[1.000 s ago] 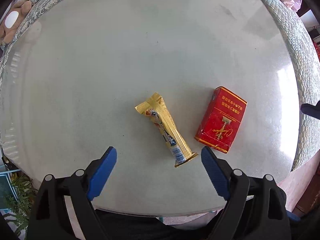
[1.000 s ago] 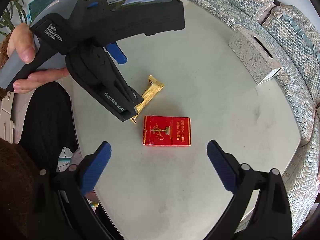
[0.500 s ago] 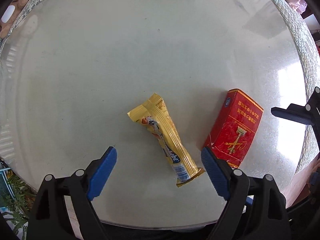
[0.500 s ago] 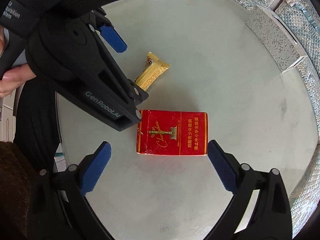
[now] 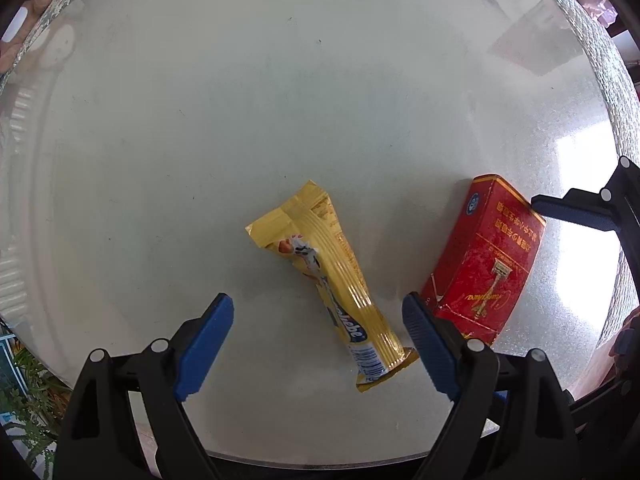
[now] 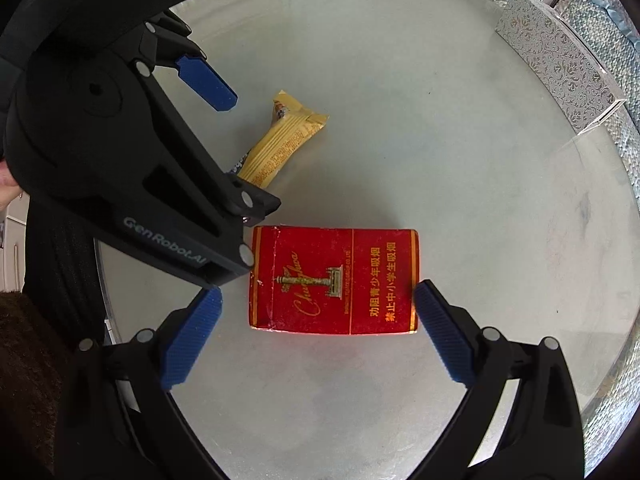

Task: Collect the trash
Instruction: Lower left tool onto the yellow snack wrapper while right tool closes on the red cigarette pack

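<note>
The left gripper (image 5: 318,344) is wide open and holds nothing. It hangs low over the round white bench (image 5: 240,120). A yellow snack wrapper (image 5: 332,280) lies flat on the bench, and its near end sits between the two blue pads (image 5: 208,344). The pads are not touching it.

Just beside the wrapper lies a red box (image 5: 488,260) with gold letters on top. In the left view, the right pad of the left gripper sits right at the box's near corner.

The right gripper (image 6: 316,328) is wide open too and holds nothing. The red box (image 6: 334,280) lies flat between its blue pads (image 6: 192,336). The pad on the right side is at the box's edge. The pad on the left side is a little way off. The black body of the left gripper (image 6: 206,76) fills the top left of this view and hides part of the wrapper (image 6: 286,140).

A silver box with a flower pattern (image 6: 556,60) stands near the far edge of the bench.
</note>
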